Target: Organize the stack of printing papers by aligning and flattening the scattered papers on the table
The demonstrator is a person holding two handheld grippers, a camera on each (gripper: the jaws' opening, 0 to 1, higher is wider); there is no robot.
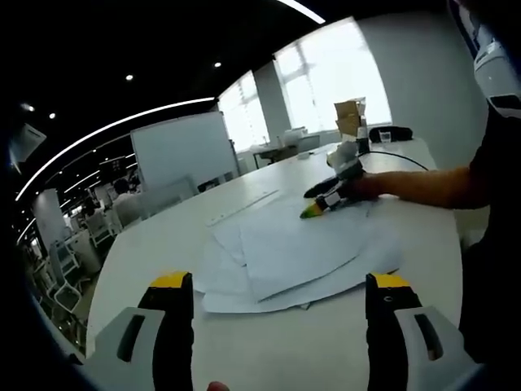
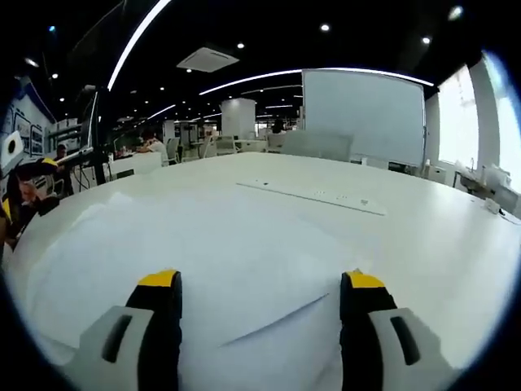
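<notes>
Several white printing papers (image 1: 293, 252) lie fanned out and overlapping in a loose pile on the white table (image 1: 163, 244). My left gripper (image 1: 280, 282) hovers at the pile's near edge, jaws wide apart and holding nothing. At the far edge of the pile, a person's arm brings my right gripper (image 1: 324, 201) down low over the sheets. In the right gripper view the right gripper (image 2: 260, 281) is open just above the papers (image 2: 244, 269), with a sheet edge running between its jaws. The left gripper (image 2: 28, 183) shows at that view's far left.
A long flat strip (image 1: 244, 204) lies on the table beyond the papers, also seen as a strip (image 2: 313, 195). A cardboard box (image 1: 350, 118), a glass (image 1: 385, 136) and a black cable (image 1: 407, 156) sit at the far end. A whiteboard (image 1: 183, 151) and office chairs (image 1: 65, 269) stand beyond the table.
</notes>
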